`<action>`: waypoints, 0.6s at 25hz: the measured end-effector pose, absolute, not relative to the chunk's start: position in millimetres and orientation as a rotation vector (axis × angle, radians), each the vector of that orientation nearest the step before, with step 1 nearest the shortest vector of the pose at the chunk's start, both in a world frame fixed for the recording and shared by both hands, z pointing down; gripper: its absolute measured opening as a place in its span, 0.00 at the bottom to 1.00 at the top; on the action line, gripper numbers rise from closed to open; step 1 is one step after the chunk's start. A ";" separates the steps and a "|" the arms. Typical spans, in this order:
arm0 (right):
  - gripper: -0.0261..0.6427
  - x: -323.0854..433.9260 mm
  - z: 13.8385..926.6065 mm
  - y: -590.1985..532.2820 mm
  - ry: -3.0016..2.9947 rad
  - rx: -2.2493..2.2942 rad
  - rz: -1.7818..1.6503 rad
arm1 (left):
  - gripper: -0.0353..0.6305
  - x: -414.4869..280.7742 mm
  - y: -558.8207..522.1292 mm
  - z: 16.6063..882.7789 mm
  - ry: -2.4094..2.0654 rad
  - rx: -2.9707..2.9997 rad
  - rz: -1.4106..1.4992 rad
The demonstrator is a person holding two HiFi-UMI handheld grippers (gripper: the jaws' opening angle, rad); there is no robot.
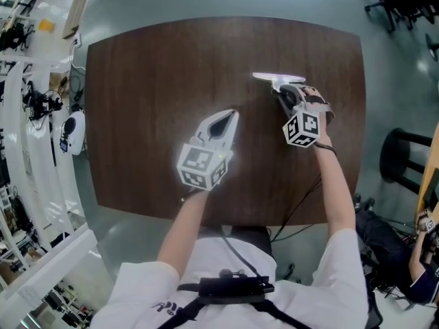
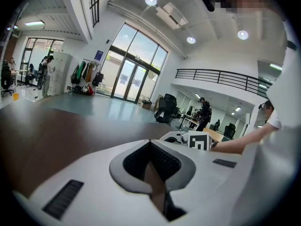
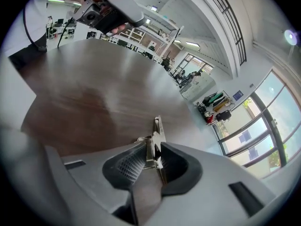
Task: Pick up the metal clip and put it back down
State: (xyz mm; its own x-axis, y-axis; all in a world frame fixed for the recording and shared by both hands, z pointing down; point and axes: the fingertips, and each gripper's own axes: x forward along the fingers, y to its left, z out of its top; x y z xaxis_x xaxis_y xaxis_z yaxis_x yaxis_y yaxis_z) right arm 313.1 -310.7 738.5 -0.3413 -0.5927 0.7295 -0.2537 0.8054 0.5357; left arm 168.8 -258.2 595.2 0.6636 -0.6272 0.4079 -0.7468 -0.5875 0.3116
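Past the person's white shirt (image 1: 329,279) at the near edge, the left hand-held gripper (image 1: 231,115) is over the middle of the dark brown wooden desk (image 1: 151,81), its jaws together with nothing between them. The right hand-held gripper (image 3: 153,150) is toward the far right corner. Its jaws stand narrowly apart around the silver metal clip (image 3: 158,128), which lies near the desk's far edge.
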 end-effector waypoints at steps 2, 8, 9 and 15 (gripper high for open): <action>0.18 312.5 740.1 -307.0 -1.937 0.646 -0.381 | 0.07 164.7 -251.8 597.0 -1.070 2.417 0.359; 0.35 314.1 731.6 -297.3 -1.933 0.726 -0.353 | 0.07 155.5 -235.4 597.2 -1.060 2.417 0.369; 0.35 314.8 727.9 -294.6 -1.940 0.745 -0.340 | 0.07 154.8 -232.9 595.7 -1.056 2.421 0.368; 0.35 312.0 685.6 -265.4 -2.041 0.965 -0.156 | 0.07 143.8 -210.8 580.9 -1.036 2.443 0.356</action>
State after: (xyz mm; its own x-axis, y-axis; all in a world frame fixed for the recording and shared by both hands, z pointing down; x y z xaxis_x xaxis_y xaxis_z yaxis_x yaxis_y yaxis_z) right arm 312.0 -265.4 685.6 -0.3405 -0.6829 0.6462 -0.5769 0.6945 0.4299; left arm 143.8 -210.8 580.9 0.6828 -0.6093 0.4031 -0.7284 -0.6107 0.3107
